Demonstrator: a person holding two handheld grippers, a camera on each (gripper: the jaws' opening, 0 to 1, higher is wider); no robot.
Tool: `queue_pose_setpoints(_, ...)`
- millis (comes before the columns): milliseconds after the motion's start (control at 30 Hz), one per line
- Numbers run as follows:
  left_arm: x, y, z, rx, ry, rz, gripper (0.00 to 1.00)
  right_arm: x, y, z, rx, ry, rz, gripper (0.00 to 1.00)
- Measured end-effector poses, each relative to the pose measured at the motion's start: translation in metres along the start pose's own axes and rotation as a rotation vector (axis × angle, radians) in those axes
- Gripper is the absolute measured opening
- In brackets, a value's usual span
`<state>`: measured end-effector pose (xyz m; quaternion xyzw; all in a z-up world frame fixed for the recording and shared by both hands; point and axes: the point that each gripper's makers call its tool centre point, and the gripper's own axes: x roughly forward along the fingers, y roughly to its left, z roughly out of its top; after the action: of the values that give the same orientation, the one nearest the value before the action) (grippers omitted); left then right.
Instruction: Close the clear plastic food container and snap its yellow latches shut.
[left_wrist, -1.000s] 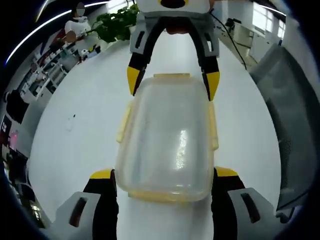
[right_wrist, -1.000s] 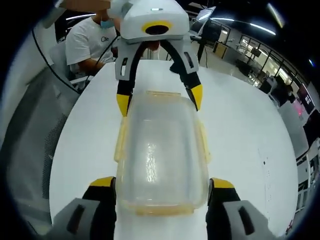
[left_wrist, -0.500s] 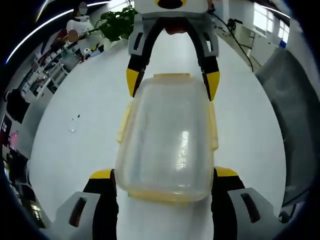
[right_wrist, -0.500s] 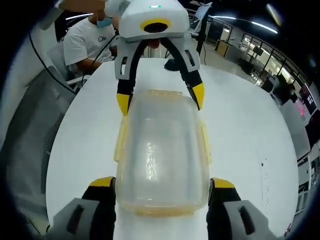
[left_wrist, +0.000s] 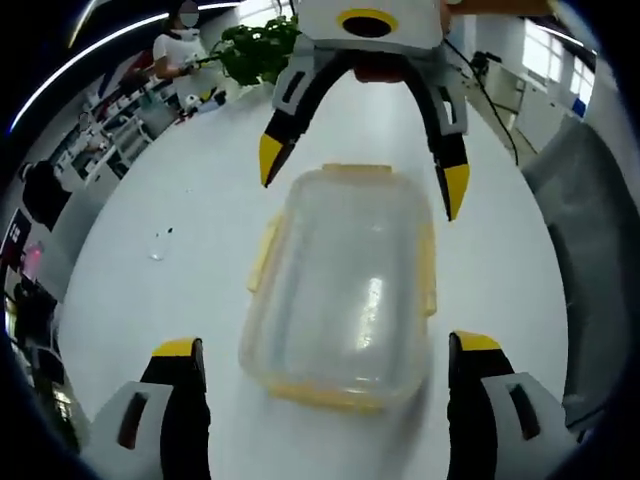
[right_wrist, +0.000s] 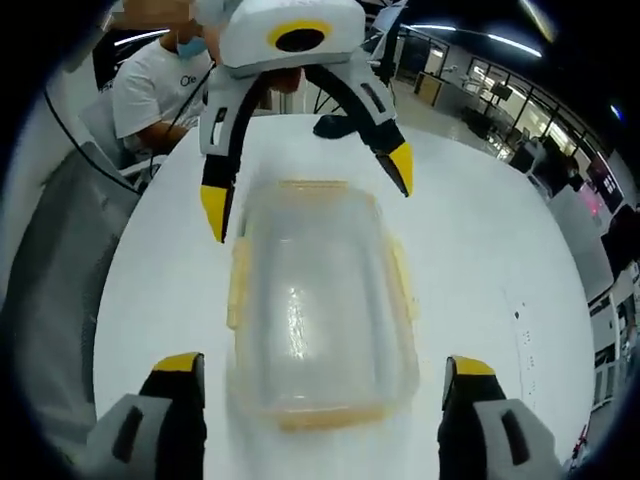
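Note:
The clear plastic container (left_wrist: 345, 275) rests on the white table (left_wrist: 180, 200) with its lid on top. Its yellow latches (left_wrist: 262, 255) run along the sides and ends, and the side ones flare slightly outward. My left gripper (left_wrist: 326, 345) is open, its yellow-tipped jaws wide of the container's near end and not touching it. My right gripper (left_wrist: 361, 175) faces it at the far end, also open. In the right gripper view the container (right_wrist: 315, 290) lies between my open right gripper (right_wrist: 322, 364) and the open left gripper (right_wrist: 308, 188).
A grey mesh chair (left_wrist: 590, 250) stands beside the table and shows again as the chair (right_wrist: 50, 250) in the right gripper view. A person in a white shirt (right_wrist: 150, 85) sits beyond the table's far end. A green plant (left_wrist: 255, 45) stands at the other end.
Both grippers have opened. Their jaws, which hugged the container's ends before, now stand spread well away from it. The container stays on the table.

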<state>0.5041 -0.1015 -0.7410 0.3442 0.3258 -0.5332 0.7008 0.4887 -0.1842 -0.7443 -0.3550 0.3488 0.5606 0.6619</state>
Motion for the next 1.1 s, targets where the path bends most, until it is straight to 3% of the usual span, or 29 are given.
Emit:
queue_pose_setpoints(333,-0.013,-0.005,-0.001,-0.01,0.005,0.04,0.99,-0.009,0.006,0.01,0.027,-0.038,-0.059,0.99)
queue_pose_setpoints(633,-0.028,-0.017,0.003,-0.116,-0.06,0.081,0.99,-0.023,0.016,0.017,0.146,-0.121,-0.121,0.99)
queue_pose_setpoints(800,-0.035,-0.029,0.003,-0.126,-0.08,0.107,0.99,-0.031,0.028,0.021,0.215,-0.169,-0.139,0.99)
queue_pose_setpoints(1100,-0.054,-0.048,0.005,-0.182,-0.127,0.144,0.99,-0.045,0.045,0.018,0.262,-0.191,-0.201,0.99)
